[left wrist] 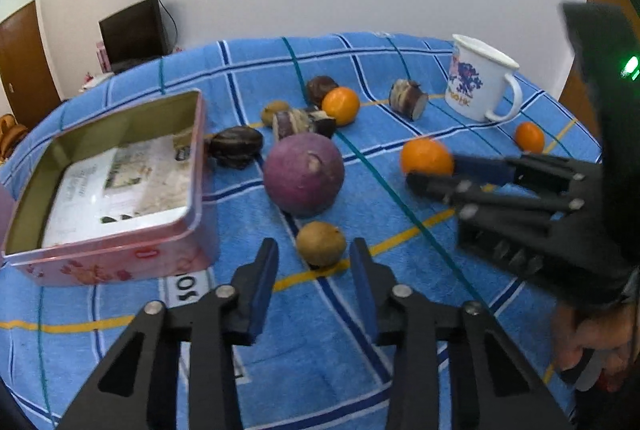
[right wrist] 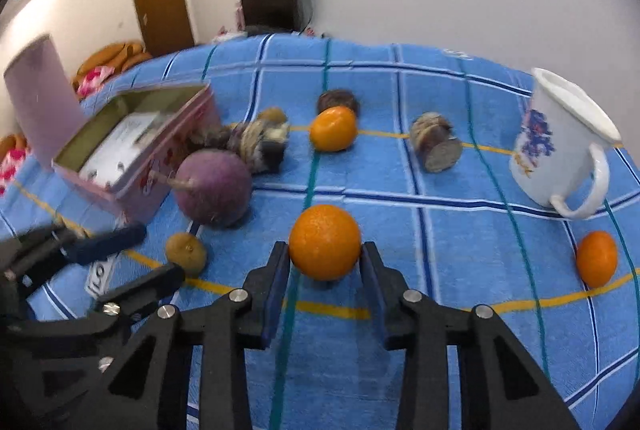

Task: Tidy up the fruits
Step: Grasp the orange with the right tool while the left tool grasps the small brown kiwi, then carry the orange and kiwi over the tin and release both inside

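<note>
We see a glossy metal tin (left wrist: 120, 254), a fuzzy towelling cloth (left wrist: 400, 290) and a shiny enamel mug (right wrist: 560, 146)

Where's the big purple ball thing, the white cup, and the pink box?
Purple round vegetable (left wrist: 304, 172), left wrist view, middle of its skin.
White cup (right wrist: 556, 146), right wrist view, its printed side.
Pink box (left wrist: 120, 264), left wrist view, near outer wall.
</note>
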`<action>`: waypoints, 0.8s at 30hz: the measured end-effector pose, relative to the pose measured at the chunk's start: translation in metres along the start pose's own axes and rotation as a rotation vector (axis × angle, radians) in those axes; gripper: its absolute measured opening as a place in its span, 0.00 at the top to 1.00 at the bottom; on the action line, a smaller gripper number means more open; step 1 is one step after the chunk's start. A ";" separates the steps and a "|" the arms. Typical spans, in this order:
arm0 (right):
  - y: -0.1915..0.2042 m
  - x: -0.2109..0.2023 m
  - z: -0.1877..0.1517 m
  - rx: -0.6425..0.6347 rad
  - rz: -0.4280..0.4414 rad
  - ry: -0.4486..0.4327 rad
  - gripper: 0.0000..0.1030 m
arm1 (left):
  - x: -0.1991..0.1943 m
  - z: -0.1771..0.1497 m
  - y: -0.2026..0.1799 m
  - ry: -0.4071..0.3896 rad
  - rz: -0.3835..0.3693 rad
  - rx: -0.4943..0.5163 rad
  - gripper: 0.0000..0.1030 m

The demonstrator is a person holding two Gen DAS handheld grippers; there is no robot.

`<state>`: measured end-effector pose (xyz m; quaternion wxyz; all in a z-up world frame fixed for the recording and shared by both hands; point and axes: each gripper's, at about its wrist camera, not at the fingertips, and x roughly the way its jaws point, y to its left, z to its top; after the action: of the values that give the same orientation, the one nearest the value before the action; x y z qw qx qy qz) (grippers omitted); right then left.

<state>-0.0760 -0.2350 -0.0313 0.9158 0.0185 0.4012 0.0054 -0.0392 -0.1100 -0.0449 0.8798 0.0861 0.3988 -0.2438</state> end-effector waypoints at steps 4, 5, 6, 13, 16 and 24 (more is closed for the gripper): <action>-0.016 -0.012 0.004 0.080 -0.004 -0.059 0.63 | 0.014 0.005 -0.005 0.042 -0.012 -0.015 0.62; -0.018 -0.014 0.005 0.092 -0.010 -0.071 0.63 | 0.016 0.006 -0.005 0.045 -0.009 -0.019 0.62; -0.020 -0.015 0.005 0.098 -0.014 -0.077 0.63 | 0.018 0.007 -0.005 0.047 -0.005 -0.024 0.63; -0.020 -0.016 0.008 0.102 -0.012 -0.091 0.63 | 0.021 0.008 -0.005 0.048 -0.017 -0.036 0.71; -0.020 -0.016 0.007 0.110 -0.024 -0.107 0.63 | 0.015 0.005 0.000 0.036 -0.047 -0.052 0.72; -0.032 -0.038 0.005 0.151 -0.056 -0.237 0.63 | -0.047 0.007 0.010 -0.168 -0.063 -0.001 0.72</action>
<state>-0.0977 -0.2677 -0.0012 0.9525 0.0766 0.2900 -0.0527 -0.0563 -0.0872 -0.0060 0.9023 0.0523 0.3261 -0.2773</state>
